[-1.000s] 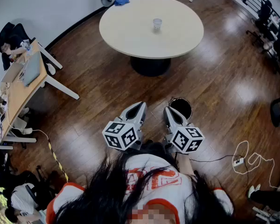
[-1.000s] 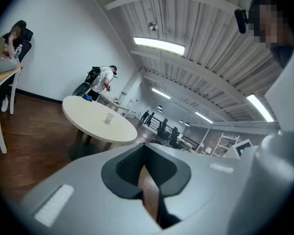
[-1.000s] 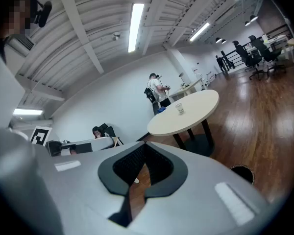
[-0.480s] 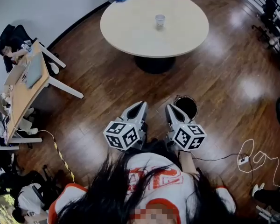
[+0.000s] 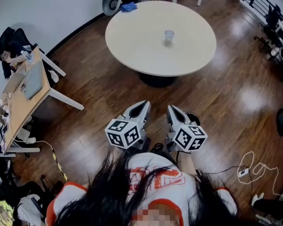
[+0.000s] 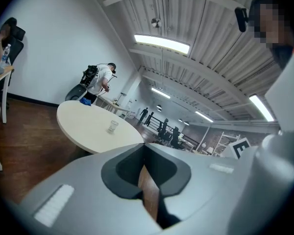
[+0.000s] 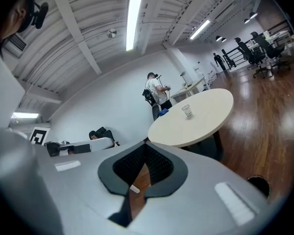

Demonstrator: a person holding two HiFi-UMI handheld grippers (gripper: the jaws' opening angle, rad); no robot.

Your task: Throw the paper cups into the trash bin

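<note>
Head view: paper cup (image 5: 168, 36) upright on round counter (image 5: 132, 36), well apart from left tongs (image 5: 142, 106) and right tongs (image 5: 171, 110); trash bin (image 5: 195, 118) on floor just beside right tongs | Left gripper view: tongs closed, empty | Right gripper view: tongs closed, empty

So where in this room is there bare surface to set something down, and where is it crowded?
The round table is nearly all bare: only the paper cup stands near its middle, a blue cloth by its far edge. The wooden desk at left is crowded, with a laptop and clutter.
</note>
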